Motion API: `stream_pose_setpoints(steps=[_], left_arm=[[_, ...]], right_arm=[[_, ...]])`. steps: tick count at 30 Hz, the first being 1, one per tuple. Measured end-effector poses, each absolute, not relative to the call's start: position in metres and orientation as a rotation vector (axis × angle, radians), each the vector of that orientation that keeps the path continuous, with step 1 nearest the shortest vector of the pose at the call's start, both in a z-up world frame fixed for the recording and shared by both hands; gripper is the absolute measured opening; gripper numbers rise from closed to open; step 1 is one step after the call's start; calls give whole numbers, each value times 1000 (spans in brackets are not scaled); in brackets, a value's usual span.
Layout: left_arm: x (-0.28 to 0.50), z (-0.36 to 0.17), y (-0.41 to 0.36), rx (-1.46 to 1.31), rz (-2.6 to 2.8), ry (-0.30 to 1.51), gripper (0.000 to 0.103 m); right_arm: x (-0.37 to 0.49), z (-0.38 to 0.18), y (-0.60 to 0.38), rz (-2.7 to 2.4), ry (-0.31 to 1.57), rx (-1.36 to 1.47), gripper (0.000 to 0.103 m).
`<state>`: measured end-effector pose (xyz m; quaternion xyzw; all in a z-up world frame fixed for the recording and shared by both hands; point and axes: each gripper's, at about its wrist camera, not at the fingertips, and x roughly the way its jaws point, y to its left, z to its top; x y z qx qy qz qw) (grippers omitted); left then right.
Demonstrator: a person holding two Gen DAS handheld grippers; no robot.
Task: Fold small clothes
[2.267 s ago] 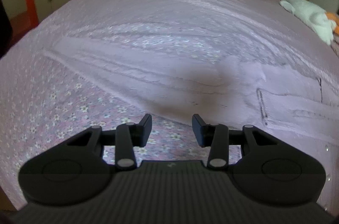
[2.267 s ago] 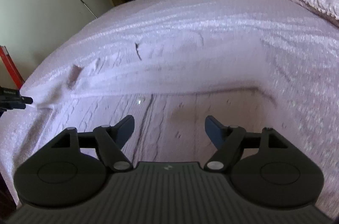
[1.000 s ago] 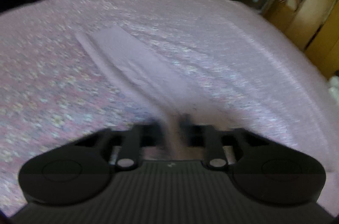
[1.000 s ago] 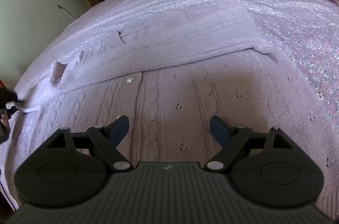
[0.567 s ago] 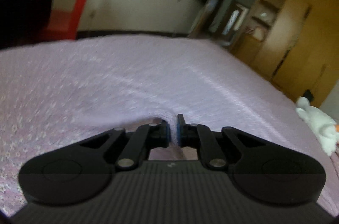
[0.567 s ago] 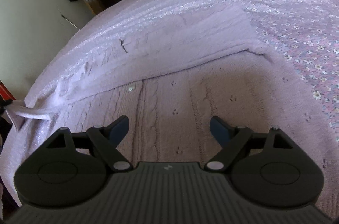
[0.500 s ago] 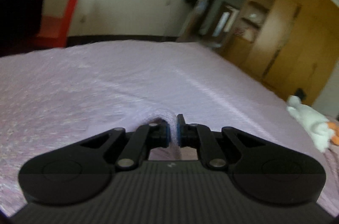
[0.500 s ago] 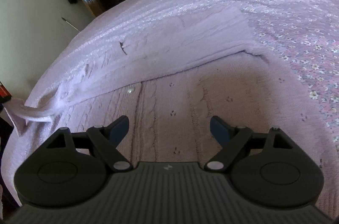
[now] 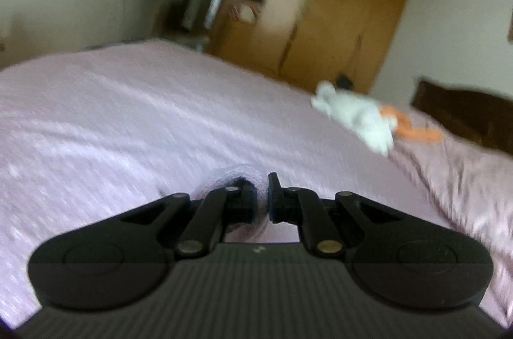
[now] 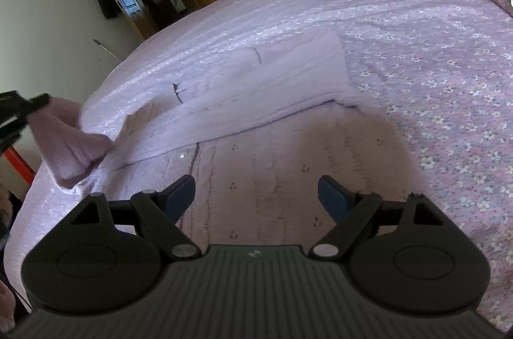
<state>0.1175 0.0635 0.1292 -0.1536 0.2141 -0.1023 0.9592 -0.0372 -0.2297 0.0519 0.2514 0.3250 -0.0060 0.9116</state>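
Blur is your first hazard in the left wrist view: your left gripper (image 9: 263, 198) has its jaws closed on a bunched fold of the lilac sleeve (image 9: 239, 175), and the streaked bedspread (image 9: 128, 121) and stuffed toy (image 9: 356, 118) suggest you are swinging quickly. Only a small pinch of knit shows between the pads, so a sharp tug may pull it free and drop the sleeve short of where it should land. You also cannot see the rest of the garment from this camera, so you would be placing the fold blind. In the right wrist view, your right gripper (image 10: 256, 194) hovers with its jaws wide open and empty above the cardigan (image 10: 256, 121), which lies spread flat on the bedspread (image 10: 433, 57), the far sleeve already folded across its body. At the left edge the other gripper lifts the near sleeve (image 10: 69, 143) clear of the bed, and the shoulder puckers where it is drawn up. With nothing pinning the body, that pull could drag the whole cardigan sideways or disturb the fold already made. Knit this soft stretches and sags, so the sleeve may land twisted or wrinkled unless you lay it down slowly.
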Motion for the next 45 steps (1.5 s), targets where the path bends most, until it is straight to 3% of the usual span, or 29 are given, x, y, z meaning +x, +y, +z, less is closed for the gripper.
stream_pose_setpoints(steps=[8, 10, 12, 14, 24, 35, 38, 39, 40, 42, 45], left_arm=[[118, 62, 15, -137, -373, 682, 12], [114, 56, 17, -136, -377, 717, 23], [106, 53, 23, -139, -370, 728, 50], [90, 51, 35, -125, -354, 718, 59], [38, 58, 94, -151, -192, 713, 60], [46, 53, 124, -83, -45, 684, 60], [56, 49, 126, -99, -48, 681, 60], [59, 48, 127, -111, -46, 681, 60], [62, 47, 127, -119, -44, 680, 60], [70, 43, 128, -123, -47, 680, 60], [84, 37, 127, -106, -40, 688, 60]], right_arm=[[-36, 53, -233, 12, 699, 494, 88], [-32, 56, -231, 27, 712, 488, 88], [-24, 59, -229, 69, 741, 525, 88], [-15, 64, -223, 133, 754, 557, 88], [43, 73, -157, 309, 832, 595, 88], [100, 53, -118, 326, 973, 786, 86], [114, 49, -106, 334, 1001, 768, 73], [119, 48, -102, 346, 1005, 752, 61], [123, 47, -97, 353, 1006, 720, 40], [131, 51, -90, 365, 1015, 636, 20], [137, 74, -80, 427, 951, 515, 14]])
